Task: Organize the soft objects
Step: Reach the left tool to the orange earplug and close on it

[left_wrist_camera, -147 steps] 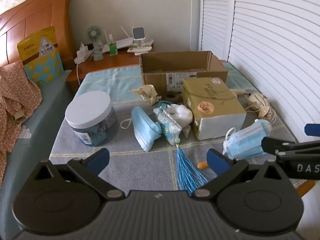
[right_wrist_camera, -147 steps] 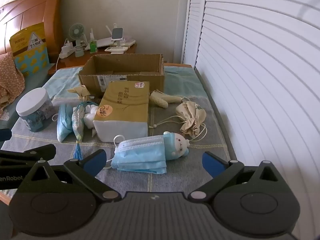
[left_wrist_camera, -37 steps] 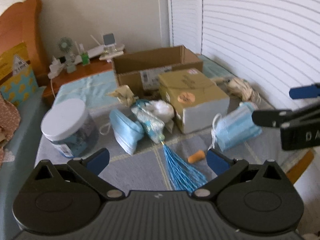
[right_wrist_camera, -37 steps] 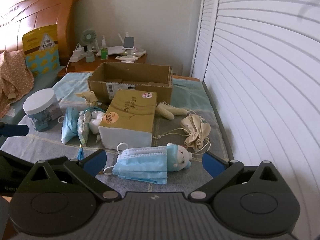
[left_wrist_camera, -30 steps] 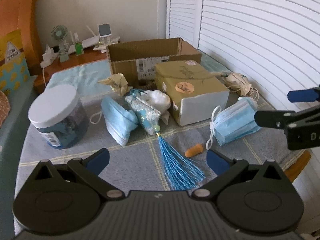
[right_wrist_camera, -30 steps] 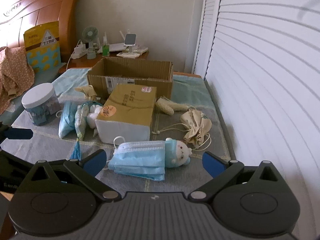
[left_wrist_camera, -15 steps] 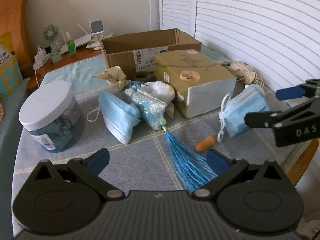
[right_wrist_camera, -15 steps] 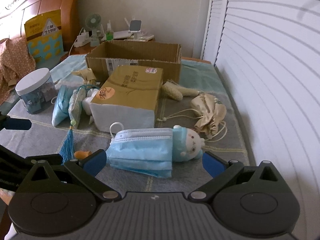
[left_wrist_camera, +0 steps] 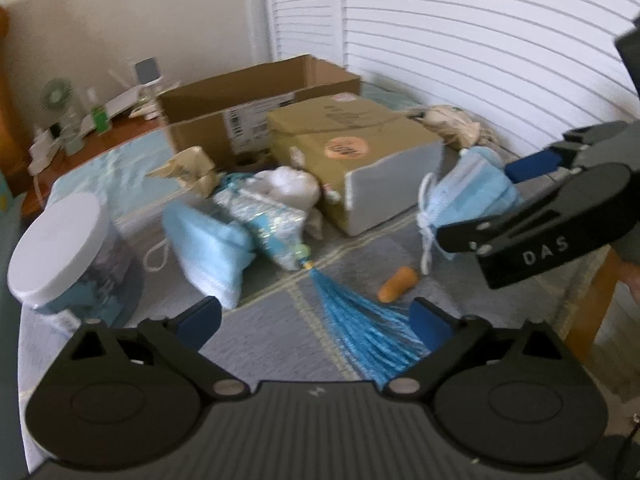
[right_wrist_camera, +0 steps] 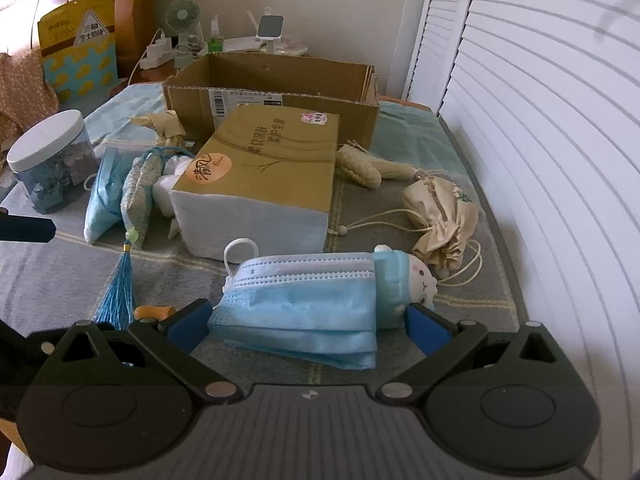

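On woven cloth [right_wrist_camera: 472, 200], pleated mask [right_wrist_camera: 304, 300] — perhaps paper

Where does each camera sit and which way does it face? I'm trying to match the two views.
Left wrist: on the left claw, angled down over the blue tassel; its own open fingers show, the right claw at right.
Right wrist: on the right claw, angled down at the face mask lying between its open fingers.
Shared: face mask, tissue pack, cardboard box, jar.
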A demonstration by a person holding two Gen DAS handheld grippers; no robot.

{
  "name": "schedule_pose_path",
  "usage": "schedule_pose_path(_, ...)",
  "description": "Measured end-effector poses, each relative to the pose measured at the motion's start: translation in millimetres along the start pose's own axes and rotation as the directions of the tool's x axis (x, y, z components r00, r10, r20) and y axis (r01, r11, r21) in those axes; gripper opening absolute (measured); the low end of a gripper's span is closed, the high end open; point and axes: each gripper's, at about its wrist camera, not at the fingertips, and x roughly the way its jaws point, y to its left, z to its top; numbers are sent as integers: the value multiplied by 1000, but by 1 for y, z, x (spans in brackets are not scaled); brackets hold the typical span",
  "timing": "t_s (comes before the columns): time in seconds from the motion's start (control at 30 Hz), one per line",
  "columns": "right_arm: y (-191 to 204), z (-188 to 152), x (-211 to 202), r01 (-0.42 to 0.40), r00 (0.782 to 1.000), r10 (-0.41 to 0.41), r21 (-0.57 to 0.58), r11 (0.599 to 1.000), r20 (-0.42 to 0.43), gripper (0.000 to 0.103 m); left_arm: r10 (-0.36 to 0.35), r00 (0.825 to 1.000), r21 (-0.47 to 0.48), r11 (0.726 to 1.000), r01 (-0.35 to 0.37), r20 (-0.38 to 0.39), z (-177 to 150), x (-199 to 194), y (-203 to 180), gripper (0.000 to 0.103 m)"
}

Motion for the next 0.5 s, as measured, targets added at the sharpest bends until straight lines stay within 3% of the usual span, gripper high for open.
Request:
schedule_pose_path(0.13, -5, -2, -4, -8, 1000, 8, 27, 1000, 2, 103, -29, 999, 36, 999, 28, 19, 3, 1, -11, 80)
schedule_pose_path(0.27, -9, -4, -10, -9, 1000, 9, 35, 999, 9, 103, -58, 998, 52, 997, 57, 28, 7, 4, -23, 75)
schedule_pose_path(0.5, -14, -4, -18, -13, 1000, 12, 46, 999, 24, 103, -76, 997, 91, 993, 73, 29, 9, 12, -41, 43)
